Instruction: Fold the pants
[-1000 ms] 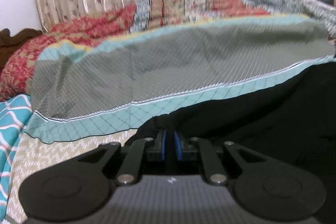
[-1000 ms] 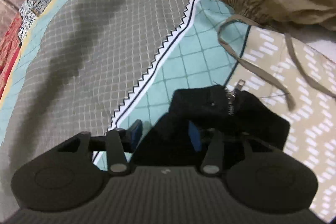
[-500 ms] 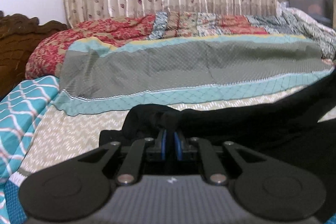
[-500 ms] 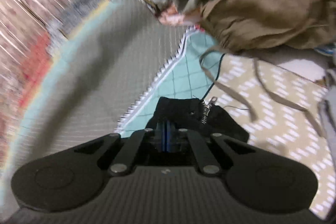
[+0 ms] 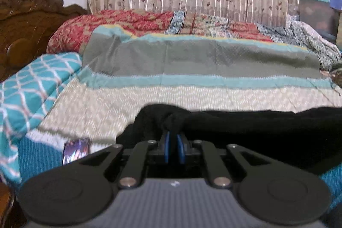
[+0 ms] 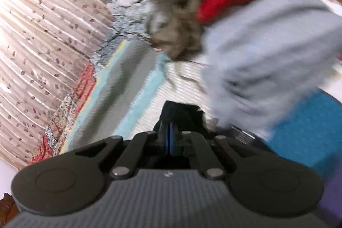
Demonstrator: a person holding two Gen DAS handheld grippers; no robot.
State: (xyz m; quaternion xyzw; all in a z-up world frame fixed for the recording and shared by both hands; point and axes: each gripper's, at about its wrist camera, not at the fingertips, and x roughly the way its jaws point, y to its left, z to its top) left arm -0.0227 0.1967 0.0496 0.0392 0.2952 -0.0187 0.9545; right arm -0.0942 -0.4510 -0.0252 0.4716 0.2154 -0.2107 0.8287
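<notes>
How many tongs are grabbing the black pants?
2. The left tongs pinch the black fabric pants at one bunched end; the right tongs pinch another part.

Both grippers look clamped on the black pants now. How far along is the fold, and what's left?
Done: the left gripper and the right gripper are each shut on a bunch of the black pants. In hand: the pants hang stretched between them, over the bedspread. Left: every fold. No crease or doubled layer shows yet, so the pants must first be laid flat, then folded.
</notes>
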